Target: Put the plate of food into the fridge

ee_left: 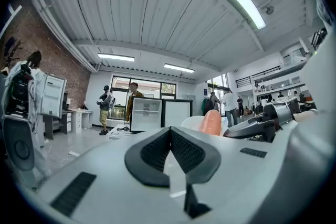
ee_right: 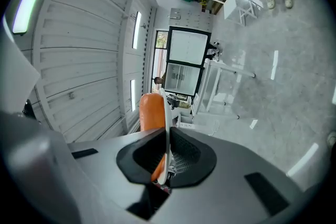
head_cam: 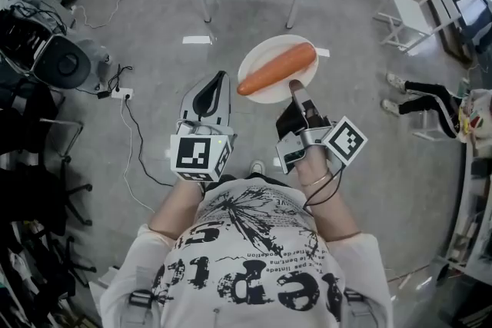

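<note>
- Plate (head_cam: pixel 269 48): white, round, held level in the air over the grey floor (head_cam: pixel 154 50), out in front of the person.
- The only food on the plate is one whole carrot (head_cam: pixel 277 69).
- The carrot is orange and smooth, with a thick end and a tapered end. It lies diagonally across the plate and spans nearly the full width, with the thin end at the lower-left rim.
- Right gripper (head_cam: pixel 295 91): clamped on the near rim of the plate, so the plate hangs from this one edge.
- In the right gripper view the jaws of the right gripper (ee_right: pixel 167 139) are closed on the thin plate rim (ee_right: pixel 166 113), which is seen edge-on. The carrot (ee_right: pixel 152 113) sits against one face of the plate just past the pads.
- Left gripper (head_cam: pixel 221 77): beside the plate at its left, not touching it.
- In the left gripper view the jaws of the left gripper (ee_left: pixel 170 131) are shut tip to tip with nothing between them.
- The same view shows the carrot (ee_left: pixel 211 122) and a sliver of the plate (ee_left: pixel 191 122) off to the right.
- Fridge (ee_left: pixel 146 114): white, far ahead across the room and well apart from the plate. Shelves show in its front, and I cannot tell what is inside.
- The fridge (ee_right: pixel 186 60) also shows in the right gripper view, beyond the plate edge.
</note>
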